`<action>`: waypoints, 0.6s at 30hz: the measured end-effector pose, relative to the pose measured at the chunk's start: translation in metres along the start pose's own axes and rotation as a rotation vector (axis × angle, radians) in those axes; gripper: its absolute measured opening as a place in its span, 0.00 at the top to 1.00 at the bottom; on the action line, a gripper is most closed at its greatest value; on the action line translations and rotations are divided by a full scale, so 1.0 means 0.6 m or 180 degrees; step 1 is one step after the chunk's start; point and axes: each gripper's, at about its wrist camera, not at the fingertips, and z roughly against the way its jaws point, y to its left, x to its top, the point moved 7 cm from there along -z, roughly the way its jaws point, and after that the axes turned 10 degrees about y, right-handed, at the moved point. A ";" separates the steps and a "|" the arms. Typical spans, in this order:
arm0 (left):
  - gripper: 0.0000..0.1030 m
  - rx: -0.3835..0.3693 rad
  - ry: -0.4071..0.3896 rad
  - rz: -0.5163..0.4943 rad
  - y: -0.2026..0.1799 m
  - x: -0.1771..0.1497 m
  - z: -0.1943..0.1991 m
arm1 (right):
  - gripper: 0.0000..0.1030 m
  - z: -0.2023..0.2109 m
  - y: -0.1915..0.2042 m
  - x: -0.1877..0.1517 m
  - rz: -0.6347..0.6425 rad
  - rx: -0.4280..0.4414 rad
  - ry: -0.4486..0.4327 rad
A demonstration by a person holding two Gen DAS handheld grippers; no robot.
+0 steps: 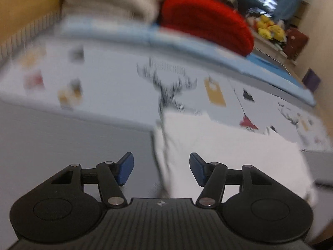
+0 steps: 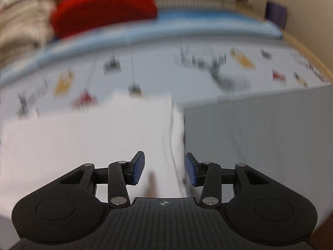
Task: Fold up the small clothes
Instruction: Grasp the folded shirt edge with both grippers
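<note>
A white folded garment (image 1: 229, 154) lies flat on a grey surface (image 1: 62, 141). In the left wrist view my left gripper (image 1: 161, 169) is open, and the garment's left edge lies between its blue pads (image 1: 126, 167). In the right wrist view the same white garment (image 2: 83, 137) fills the left and centre. My right gripper (image 2: 164, 169) is open over its right edge, where a folded seam runs between the blue pads (image 2: 190, 170). Neither gripper holds anything. Both views are blurred by motion.
A patterned white sheet (image 1: 124, 79) with small printed figures lies beyond the garment, edged by a light blue mat (image 2: 187, 27). A red knit item (image 1: 204, 18) and a pile of beige fabric (image 1: 108, 0) sit at the back. Yellow objects (image 1: 270, 29) stand far right.
</note>
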 end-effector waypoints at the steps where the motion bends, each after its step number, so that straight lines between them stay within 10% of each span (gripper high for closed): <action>1: 0.38 -0.0034 0.0132 0.0085 0.004 0.001 -0.020 | 0.57 -0.012 0.001 -0.007 -0.0003 -0.0031 0.0129; 8: 0.38 -0.0135 0.0618 0.0329 -0.002 -0.012 -0.103 | 0.57 -0.043 -0.015 -0.020 -0.0146 -0.0003 0.0456; 12: 0.57 -0.0108 0.0855 0.0436 -0.002 -0.028 -0.140 | 0.57 -0.039 -0.023 -0.019 -0.0179 0.0028 0.0441; 18: 0.61 0.0091 0.0878 0.0130 -0.021 -0.033 -0.165 | 0.57 -0.036 -0.037 -0.010 -0.0202 0.0034 0.0411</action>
